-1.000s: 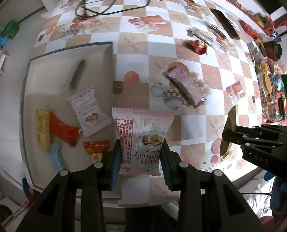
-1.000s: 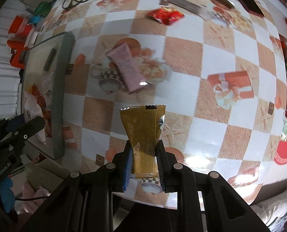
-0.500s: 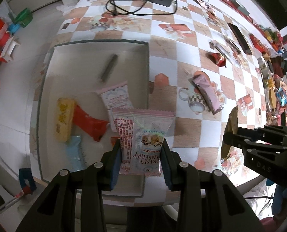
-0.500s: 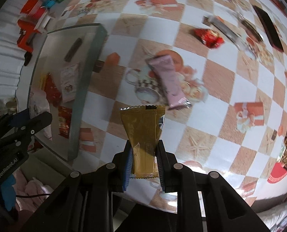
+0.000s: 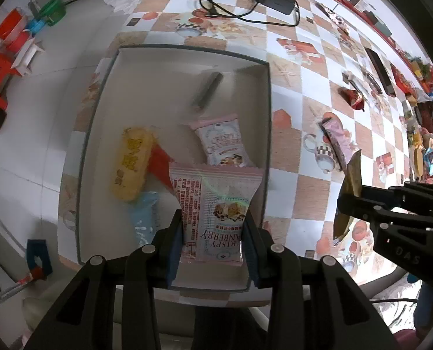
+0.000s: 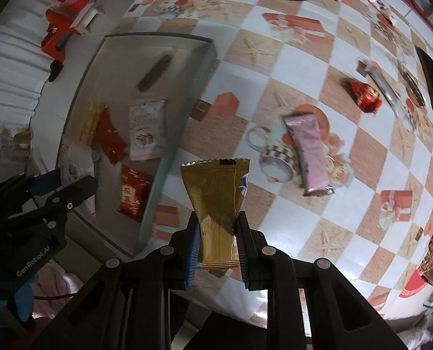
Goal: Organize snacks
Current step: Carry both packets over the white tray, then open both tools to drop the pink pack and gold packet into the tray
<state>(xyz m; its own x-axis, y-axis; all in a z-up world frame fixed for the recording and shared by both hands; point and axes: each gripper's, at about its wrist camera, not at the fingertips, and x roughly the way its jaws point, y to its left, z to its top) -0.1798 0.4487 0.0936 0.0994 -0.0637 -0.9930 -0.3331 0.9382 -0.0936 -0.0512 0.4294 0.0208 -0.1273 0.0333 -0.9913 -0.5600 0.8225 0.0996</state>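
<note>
Left wrist: left gripper (image 5: 213, 233) fingers clamp pink packet (image 5: 215, 204) | hides blue packet (image 5: 143, 218) | right gripper (image 6: 216, 239) fingers clamp gold packet (image 6: 216, 198)

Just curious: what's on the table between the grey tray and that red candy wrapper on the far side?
A pink snack bar lies there, across a teacup printed on the tablecloth, between tray and red wrapper; the right wrist view shows it.

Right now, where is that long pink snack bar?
In the right wrist view the pink snack bar lies right of centre on the checked tablecloth, across a printed teacup, outside the white tray and below-left of a red wrapper.
</note>
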